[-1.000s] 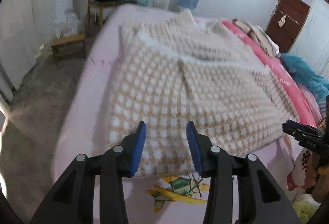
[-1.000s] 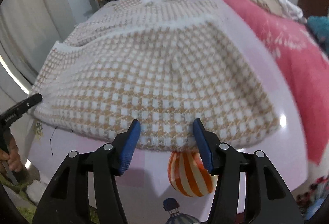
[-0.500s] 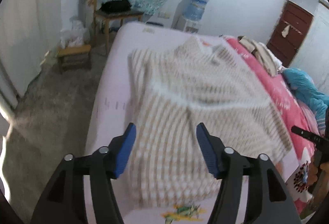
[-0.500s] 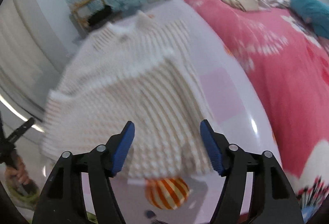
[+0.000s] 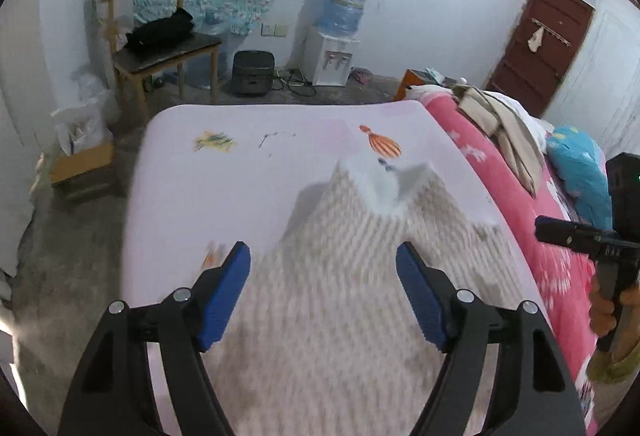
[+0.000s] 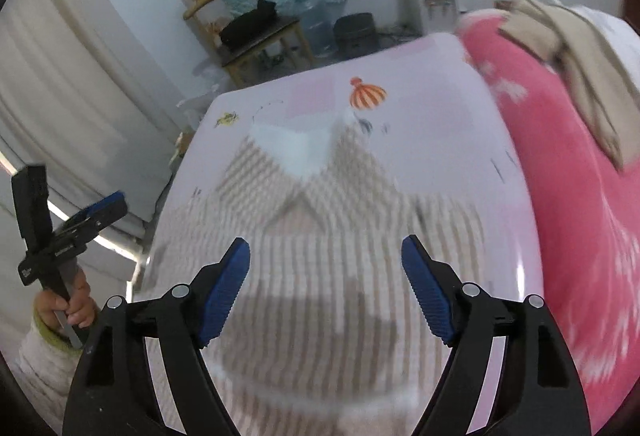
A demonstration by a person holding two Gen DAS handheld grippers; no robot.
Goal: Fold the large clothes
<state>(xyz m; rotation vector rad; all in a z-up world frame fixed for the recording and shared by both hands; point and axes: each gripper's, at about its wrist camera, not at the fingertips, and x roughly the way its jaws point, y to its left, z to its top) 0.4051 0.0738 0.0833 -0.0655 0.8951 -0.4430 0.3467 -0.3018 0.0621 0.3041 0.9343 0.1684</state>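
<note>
The bed point(image 5: 192, 196) fills the middle of both views, covered with a pale pink sheet printed with small cartoon figures, among them an orange striped balloon point(image 6: 367, 95). A bright pink blanket point(image 6: 580, 196) runs along its side toward three o'clock, with a heap of beige clothes point(image 5: 504, 124) lying on it toward one o'clock.

The sweater point(image 5: 340, 316), beige and white checked with a white collar, lies spread flat on the sheet, collar toward twelve o'clock and body reaching down to six o'clock under both grippers. It is blurred in both views.

Beyond the bed stand a wooden chair point(image 5: 160, 48) at eleven o'clock with a black bag on its seat, and a water dispenser point(image 5: 334, 48) at twelve o'clock against the wall.

The left gripper point(image 5: 323, 260) hangs above the sweater, its blue jaws wide and opening, with nothing between them. The right gripper point(image 6: 326, 256) does likewise, jaws wide and opening, gripping nothing. Each gripper also appears at the edge of the other's view, held by a hand point(image 6: 66, 308) in a pale sleeve.
</note>
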